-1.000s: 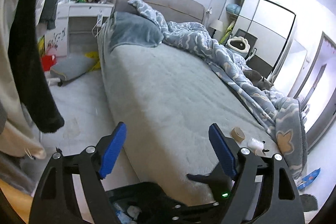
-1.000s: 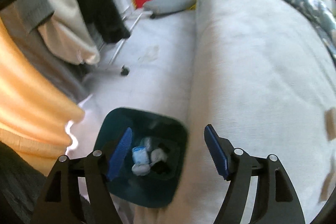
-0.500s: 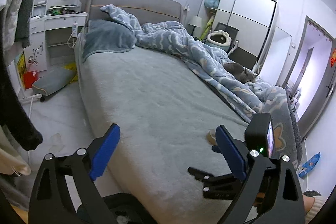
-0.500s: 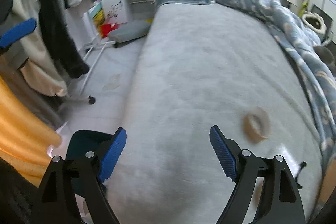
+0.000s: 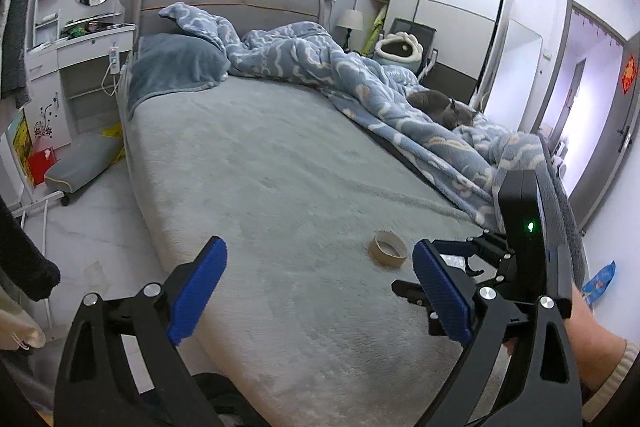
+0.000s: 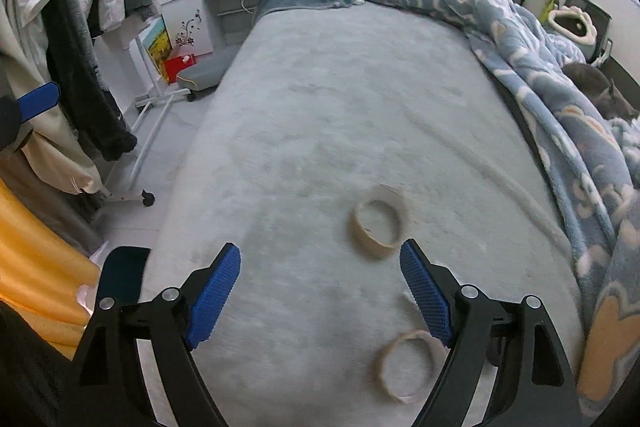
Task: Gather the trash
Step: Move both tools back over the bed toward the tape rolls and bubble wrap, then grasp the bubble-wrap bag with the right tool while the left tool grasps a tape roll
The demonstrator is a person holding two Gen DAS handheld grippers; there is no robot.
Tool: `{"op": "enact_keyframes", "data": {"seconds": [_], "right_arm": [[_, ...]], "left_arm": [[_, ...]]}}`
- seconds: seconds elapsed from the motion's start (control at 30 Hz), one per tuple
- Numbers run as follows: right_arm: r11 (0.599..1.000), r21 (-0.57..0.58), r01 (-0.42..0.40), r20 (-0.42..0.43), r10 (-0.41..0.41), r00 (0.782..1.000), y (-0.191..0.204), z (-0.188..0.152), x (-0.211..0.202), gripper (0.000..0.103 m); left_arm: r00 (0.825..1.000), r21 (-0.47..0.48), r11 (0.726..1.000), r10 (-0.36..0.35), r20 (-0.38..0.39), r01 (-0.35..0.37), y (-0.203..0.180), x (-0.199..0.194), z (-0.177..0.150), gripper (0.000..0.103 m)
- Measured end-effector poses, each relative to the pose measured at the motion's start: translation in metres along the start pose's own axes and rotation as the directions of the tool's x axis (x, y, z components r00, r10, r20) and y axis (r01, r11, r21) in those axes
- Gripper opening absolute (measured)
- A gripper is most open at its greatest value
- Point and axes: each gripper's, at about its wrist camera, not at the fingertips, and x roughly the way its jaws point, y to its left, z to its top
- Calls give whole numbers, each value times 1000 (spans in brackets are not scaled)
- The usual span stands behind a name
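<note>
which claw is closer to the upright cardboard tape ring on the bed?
Right. The right claw is open just short of the tape ring; the left claw hangs farther back, left of it.

No text, label, brand or number can be read in either view. The red hanging ornament [image 5: 628, 74] by the doorway, at about three o'clock in the left wrist view, bears a mark too small and blurred to make out. The red box [image 6: 179, 66] on the floor beside the bed, at about ten o'clock in the right wrist view, carries a pale patch on top that cannot be read. The blue wrapper [image 5: 599, 280] on the floor shows only indistinct print.
</note>
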Motion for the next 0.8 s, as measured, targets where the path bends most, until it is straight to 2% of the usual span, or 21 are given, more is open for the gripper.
{"op": "enact_keyframes", "data": {"seconds": [0.23, 0.67, 0.8], "right_arm": [[1000, -7, 25, -7, -25, 1000, -28, -4, 2, 83], [999, 38, 15, -112, -10, 994, -79, -21, 27, 83], [998, 57, -7, -115, 13, 993, -87, -23, 27, 73]], "left_arm": [[999, 39, 999, -21, -38, 22, -20, 23, -5, 96], [986, 127, 986, -88, -140, 106, -62, 64, -27, 96], [978, 154, 978, -116, -176, 144, -77, 76, -34, 96]]}}
